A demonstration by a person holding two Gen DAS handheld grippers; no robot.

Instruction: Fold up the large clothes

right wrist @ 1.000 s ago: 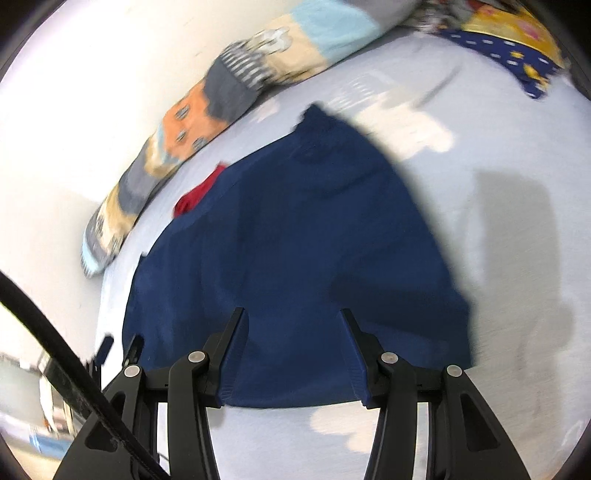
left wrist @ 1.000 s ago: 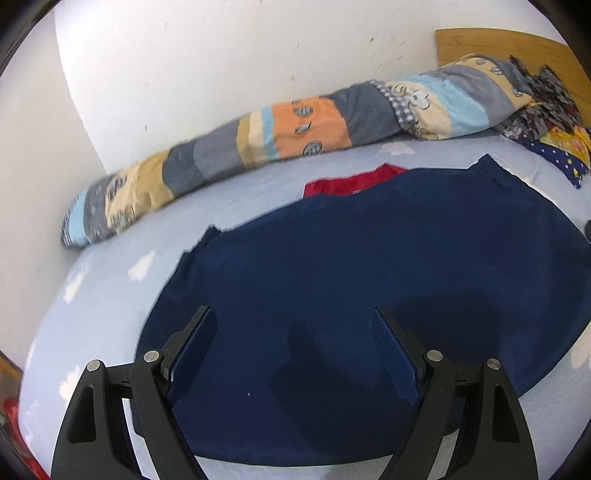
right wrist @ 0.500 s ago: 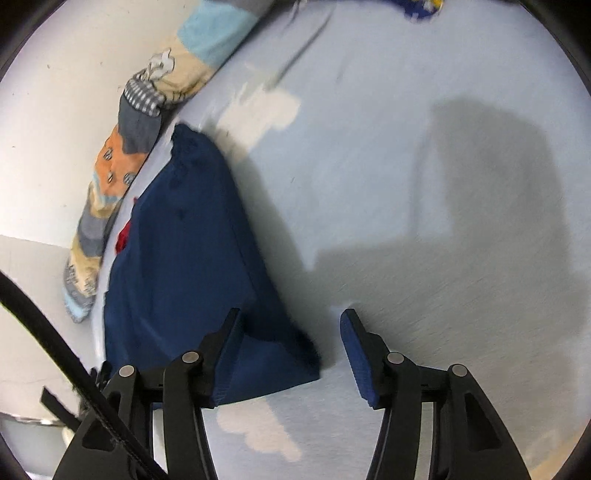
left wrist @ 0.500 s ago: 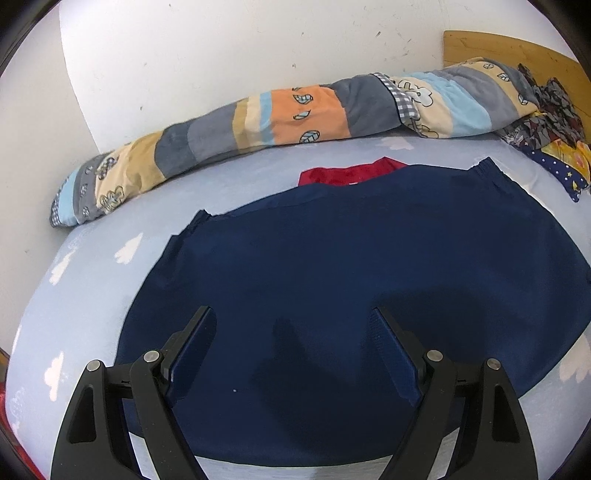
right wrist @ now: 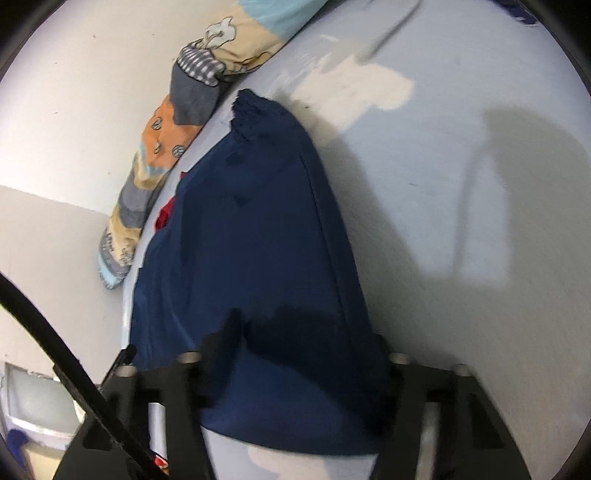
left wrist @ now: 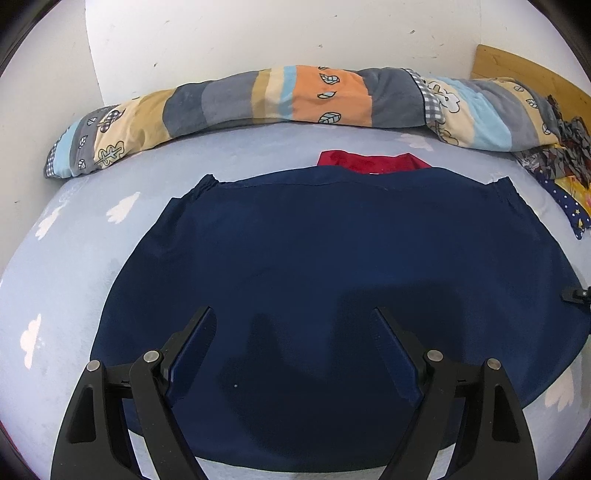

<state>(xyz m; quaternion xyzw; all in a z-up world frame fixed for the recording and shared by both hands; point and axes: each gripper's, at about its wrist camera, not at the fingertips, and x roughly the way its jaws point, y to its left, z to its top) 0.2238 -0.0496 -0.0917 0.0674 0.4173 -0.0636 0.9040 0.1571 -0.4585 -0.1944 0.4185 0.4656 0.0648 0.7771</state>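
A large navy blue garment [left wrist: 332, 266] lies spread flat on the light blue bed sheet [left wrist: 74, 266], its gathered corners toward the wall. It also shows in the right wrist view [right wrist: 258, 240]. My left gripper [left wrist: 293, 332] is open and empty, hovering over the garment's near half. My right gripper [right wrist: 291, 354] is at the garment's near right corner with its jaws wide apart; the navy cloth lies between them and hides the fingertips. The view is blurred there.
A red garment [left wrist: 373, 162] peeks out behind the navy one. A long patchwork bolster [left wrist: 295, 96] runs along the white wall [left wrist: 258, 33]. Patterned clothes [left wrist: 561, 155] lie at the far right by a wooden headboard [left wrist: 517, 66].
My right gripper has swung back from the bare sheet onto the garment's near right corner. My left gripper has drawn back a little, staying open over the cloth.
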